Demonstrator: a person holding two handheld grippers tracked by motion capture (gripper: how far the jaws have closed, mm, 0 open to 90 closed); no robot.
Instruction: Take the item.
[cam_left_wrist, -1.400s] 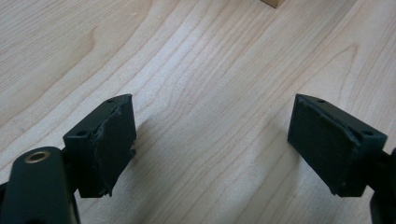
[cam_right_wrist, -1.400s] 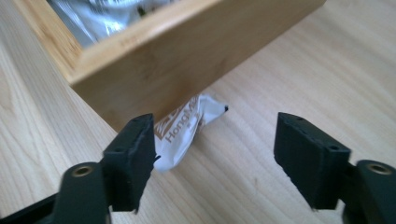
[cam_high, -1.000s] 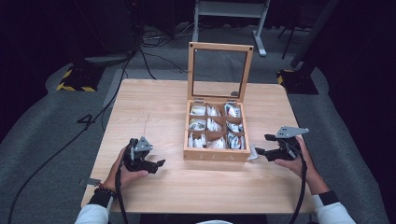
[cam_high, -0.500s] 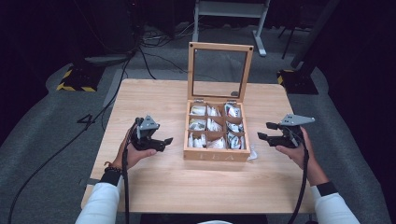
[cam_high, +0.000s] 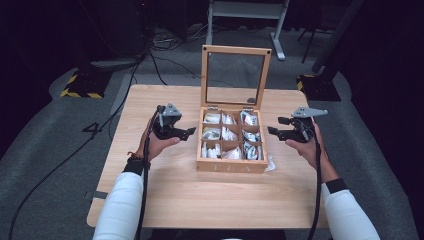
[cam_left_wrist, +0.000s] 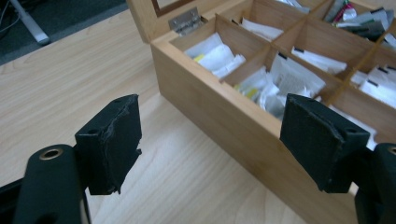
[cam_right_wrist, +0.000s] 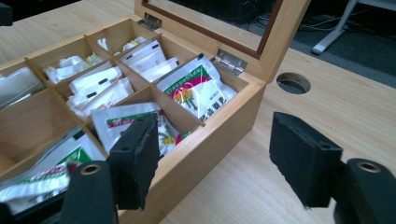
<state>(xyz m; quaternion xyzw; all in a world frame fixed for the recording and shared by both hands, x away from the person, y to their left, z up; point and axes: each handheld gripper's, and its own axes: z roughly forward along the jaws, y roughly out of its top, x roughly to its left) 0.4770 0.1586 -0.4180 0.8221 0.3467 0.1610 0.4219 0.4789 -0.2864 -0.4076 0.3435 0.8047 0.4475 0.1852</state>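
Since a second ago, lifted off the table (cam_high: 165, 195) and brought level with the open wooden tea box (cam_high: 231, 165) between them: left gripper (cam_high: 190, 132) and right gripper (cam_high: 272, 130), both agape and empty, right jaws just widened, seemingly ready to pick sachets (cam_right_wrist: 198, 91).

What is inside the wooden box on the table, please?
The box has nine compartments holding sachets, mostly white, some printed green and pink. The sachets hide whatever lies beneath them and most compartment floors.

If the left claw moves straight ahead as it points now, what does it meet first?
Probably the near side wall of the wooden box, which lies right ahead of the open left claw. Depth is unclear; held higher, it could pass over the wall to the packets.
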